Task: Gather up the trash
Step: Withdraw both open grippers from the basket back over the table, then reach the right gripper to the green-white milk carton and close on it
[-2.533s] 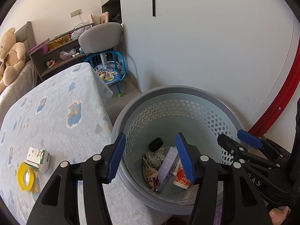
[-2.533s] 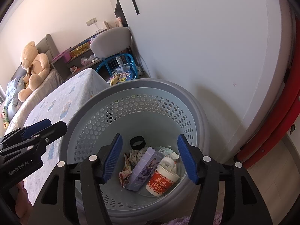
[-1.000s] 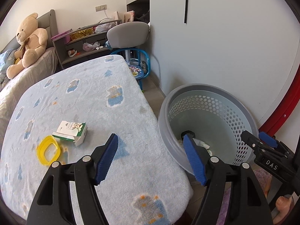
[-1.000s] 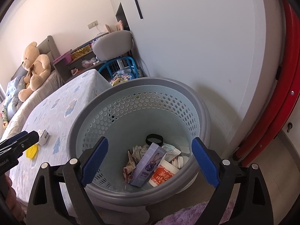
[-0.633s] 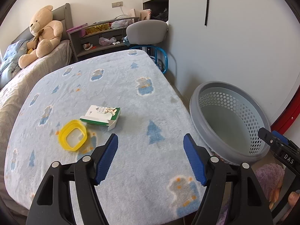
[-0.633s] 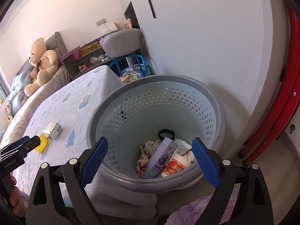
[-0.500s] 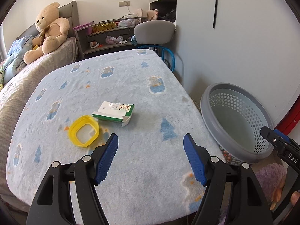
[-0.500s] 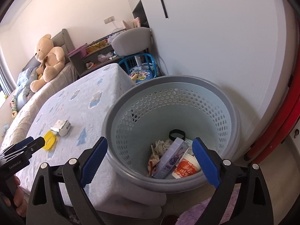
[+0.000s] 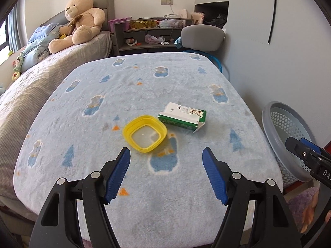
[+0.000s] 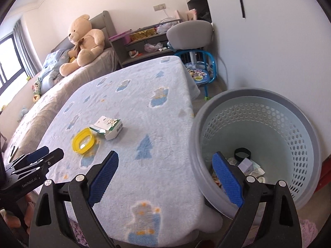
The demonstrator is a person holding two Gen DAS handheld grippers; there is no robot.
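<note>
My left tongs (image 9: 166, 171): They are wide apart and hold nothing. They hang over the near part of the table, a little in front of the yellow lid.
My right tongs (image 10: 165, 174): They are wide apart too and hold nothing. One blue pad is over the table's edge and the other is over the basket's rim.
Table (image 9: 144, 82): It has a soft blue blanket on it with little bears and trees. I use it as my landmark.
Yellow lid (image 9: 145, 133): It lies flat near the middle of the table, on the side close to me. It is see-through in the middle.
Milk carton (image 9: 183, 117): It is green and white and lies on its side on the table. It is just beside the yellow lid, on the side nearer the basket. I cannot tell if the two touch.
Basket (image 10: 256, 144): It is grey with lots of little holes and stands on the floor, right up against the table's side.
Trash in the basket (image 10: 246, 165): A black ring, a small purple box and some papers lie at the bottom.
Teddy bear (image 9: 79, 18): It sits on the bed, far behind the table.
Grey chair (image 9: 201, 38): It stands behind the table's far end.
Blue stool (image 10: 198, 74): It stands on the floor by the table's far corner.
</note>
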